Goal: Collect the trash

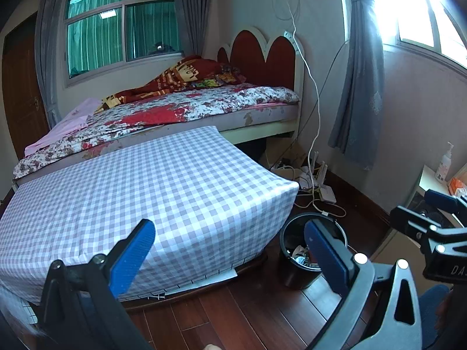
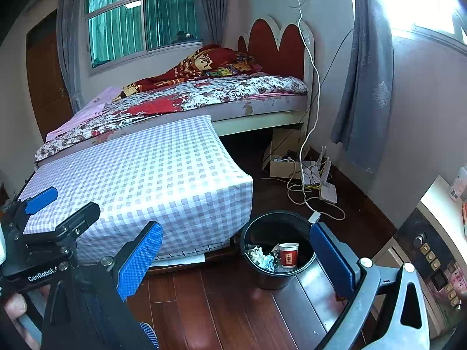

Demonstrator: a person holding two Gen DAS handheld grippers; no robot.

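Right wrist view shows the bin (image 2: 277, 250) already holding a paper cup (image 2: 288, 255) and wrappers, both grippers' fingers (image 2: 140, 259) spread empty, worktop (image 2: 140, 175) bare.

A low table (image 2: 151, 169) stands before the bed (image 2: 204, 99), touching its side. Right of the table's near corner, on the floor (image 2: 221, 306), sits a bin (image 2: 271, 280) — in it a paper cup (image 2: 288, 255) and crumpled scraps (image 2: 261, 258). Behind the bin, cables (image 2: 309, 198) and a router (image 2: 328, 192) lie near the wall.

Dark wood floor (image 2: 221, 306), black trash bin (image 2: 271, 277) standing on it, checked-cloth table (image 2: 140, 175) beside.
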